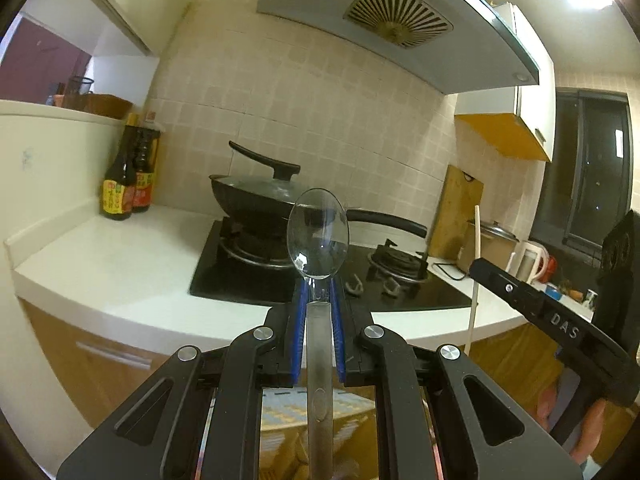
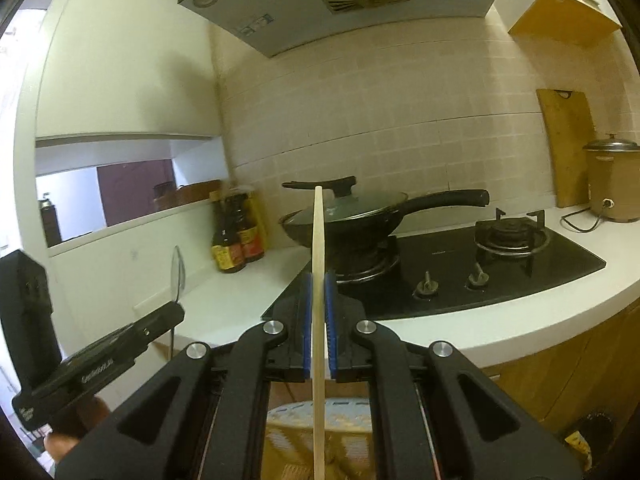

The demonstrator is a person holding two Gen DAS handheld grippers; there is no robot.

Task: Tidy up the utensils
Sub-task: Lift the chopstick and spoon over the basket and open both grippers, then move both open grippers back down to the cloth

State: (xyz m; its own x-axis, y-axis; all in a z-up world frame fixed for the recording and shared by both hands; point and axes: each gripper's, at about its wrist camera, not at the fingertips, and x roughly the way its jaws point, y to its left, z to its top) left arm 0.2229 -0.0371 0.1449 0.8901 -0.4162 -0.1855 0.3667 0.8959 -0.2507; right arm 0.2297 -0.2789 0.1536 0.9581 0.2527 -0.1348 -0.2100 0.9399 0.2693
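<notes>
Kitchen: tiled wall, range hood [image 1: 400, 20] at twelve o'clock, white counter [image 1: 120, 256] curving across the middle of both views.
Hob: black gas cooktop [image 2: 460, 280] set into the counter, a lidded wok [image 1: 256, 196] on one burner, the other burner bare.
Side items: cutting board [image 2: 566, 148] leaning on the wall at two o'clock in the right view, a cooker pot [image 2: 612, 180] beside it; two sauce bottles [image 1: 128, 176] at nine o'clock in the left view.
Left gripper [image 1: 319, 312]: blue pads pressed onto the handle of a metal spoon [image 1: 318, 236], bowl pointing up toward twelve o'clock, held in the air in front of the counter.
Right gripper [image 2: 319, 312]: pads pinching a pale wooden chopstick [image 2: 318, 248] that runs straight up at twelve o'clock; only one stick can be made out.
Basket: a light woven container [image 2: 296, 436] shows below at six o'clock, between the gripper arms.
Progress: both utensils look picked up but not placed; judging by the task, setting each in its holder is left. Which holder is meant I cannot tell.
</notes>
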